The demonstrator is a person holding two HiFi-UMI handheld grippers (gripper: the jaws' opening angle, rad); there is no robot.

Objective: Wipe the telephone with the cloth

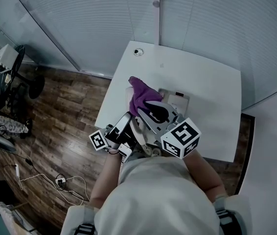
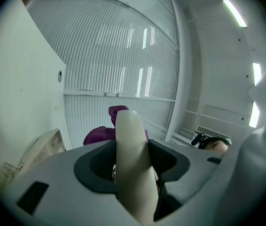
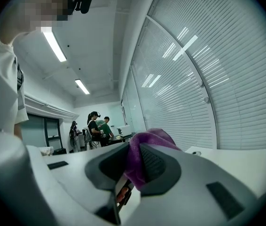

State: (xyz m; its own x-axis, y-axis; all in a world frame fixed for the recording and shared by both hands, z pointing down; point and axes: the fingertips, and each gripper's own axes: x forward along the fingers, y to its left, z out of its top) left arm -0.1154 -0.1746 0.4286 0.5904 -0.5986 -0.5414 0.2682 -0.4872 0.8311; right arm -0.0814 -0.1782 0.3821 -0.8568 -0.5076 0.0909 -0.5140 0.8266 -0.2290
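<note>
Handset (image 2: pixel 131 131) in left gripper (image 2: pixel 133 160), cloth (image 3: pixel 152 138) in right gripper (image 3: pixel 134 166)

Cool, even light fills the room, and the slatted blinds (image 1: pixel 212 28) show pale and bright. Ceiling light strips (image 3: pixel 54 45) glare white in both gripper views. The head view is dimmer, with dark corners and a shadowed wooden floor (image 1: pixel 65 131). All three views bend strongly at the edges, and the nearest foreground looks soft, perhaps out of focus.

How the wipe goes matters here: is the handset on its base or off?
Off: the left gripper is shut on the cream handset, held away from the base.
</note>
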